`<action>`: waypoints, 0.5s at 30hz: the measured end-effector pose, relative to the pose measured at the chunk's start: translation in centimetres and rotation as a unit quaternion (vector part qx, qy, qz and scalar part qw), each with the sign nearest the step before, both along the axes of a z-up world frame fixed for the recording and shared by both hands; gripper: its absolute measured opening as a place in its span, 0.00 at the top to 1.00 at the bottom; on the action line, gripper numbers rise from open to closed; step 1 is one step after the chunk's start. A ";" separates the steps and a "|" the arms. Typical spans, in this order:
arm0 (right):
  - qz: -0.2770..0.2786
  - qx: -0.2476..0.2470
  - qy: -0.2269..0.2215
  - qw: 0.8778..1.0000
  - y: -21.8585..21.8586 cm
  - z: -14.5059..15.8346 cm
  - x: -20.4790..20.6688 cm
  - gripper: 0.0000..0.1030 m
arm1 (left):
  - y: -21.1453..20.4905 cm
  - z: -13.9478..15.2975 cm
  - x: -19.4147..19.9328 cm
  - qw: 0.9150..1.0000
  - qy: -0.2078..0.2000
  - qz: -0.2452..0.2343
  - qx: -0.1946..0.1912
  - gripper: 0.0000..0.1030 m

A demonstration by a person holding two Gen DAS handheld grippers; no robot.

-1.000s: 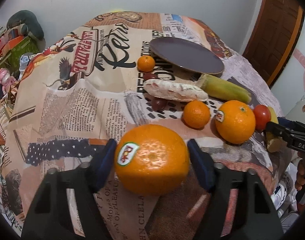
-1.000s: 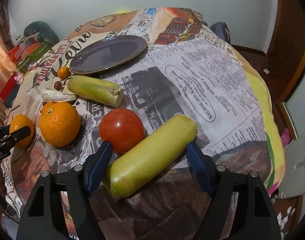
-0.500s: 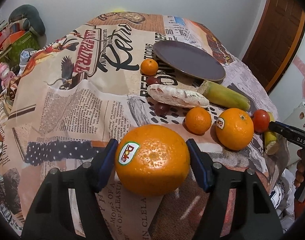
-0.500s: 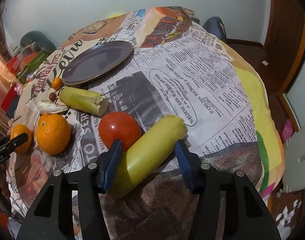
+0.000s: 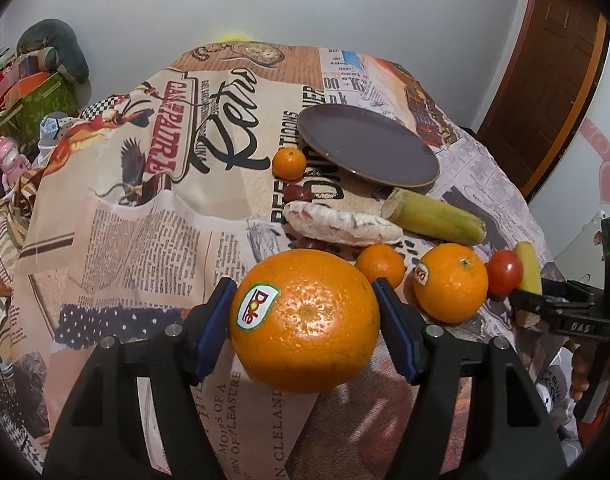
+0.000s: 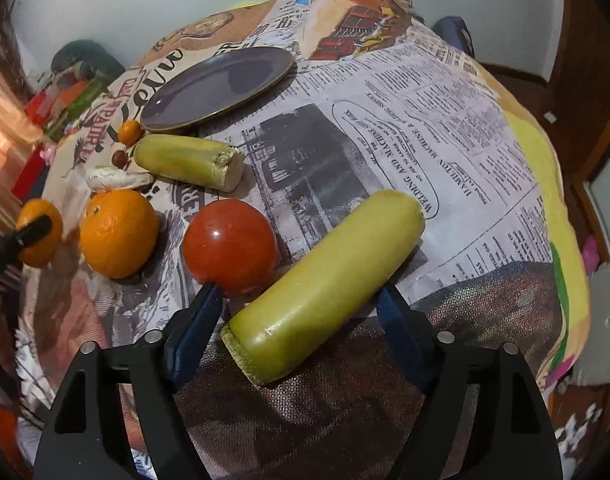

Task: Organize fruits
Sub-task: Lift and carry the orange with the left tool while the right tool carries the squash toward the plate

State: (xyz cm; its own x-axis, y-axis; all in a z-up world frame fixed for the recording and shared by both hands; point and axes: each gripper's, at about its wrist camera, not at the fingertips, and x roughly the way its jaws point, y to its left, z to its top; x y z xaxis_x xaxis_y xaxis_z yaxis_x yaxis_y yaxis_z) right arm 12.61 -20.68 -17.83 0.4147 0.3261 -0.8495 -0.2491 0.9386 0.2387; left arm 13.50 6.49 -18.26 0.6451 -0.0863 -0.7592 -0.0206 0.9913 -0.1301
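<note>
While the left gripper (image 5: 305, 312) pinches the big stickered orange (image 5: 305, 322), the right gripper's (image 6: 297, 320) jaws have just reopened around the yellow-green cylindrical fruit (image 6: 325, 284), leaving it unlifted.

The table cover (image 5: 117, 216) is printed cloth, matt, with a visible weave. The plate (image 5: 369, 150) at 12 o'clock looks like glazed ceramic, dark and softly glossy. The big orange (image 5: 305, 320) has pebbled, shiny skin and a glossy paper sticker (image 5: 257, 306). The tomato (image 6: 229, 246), at 9 o'clock of the yellow-green stalk (image 6: 325, 284), is smooth and highly glossy. That stalk looks waxy and smooth, with a fibrous, rough cut end. The gripper fingers (image 5: 215, 330) have matt blue rubbery pads on matt black plastic arms with small metal screws. The door (image 5: 545, 92) at 2 o'clock is varnished wood.
</note>
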 end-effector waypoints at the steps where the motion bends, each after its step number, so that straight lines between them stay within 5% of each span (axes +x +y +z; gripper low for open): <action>1: 0.001 0.000 -0.002 1.000 -0.1 0.0 0.0 0.28 | 0.0 0.2 0.0 1.000 -0.002 0.000 0.000 0.34; 10: -0.009 -0.075 -0.029 0.997 -1.6 0.6 -0.9 0.59 | -0.2 1.2 0.2 1.000 -0.018 -0.001 -0.005 0.34; 15: -0.035 -0.047 -0.009 0.998 -4.5 0.2 -0.3 0.65 | -0.3 1.3 0.4 1.000 -0.021 -0.002 -0.004 0.34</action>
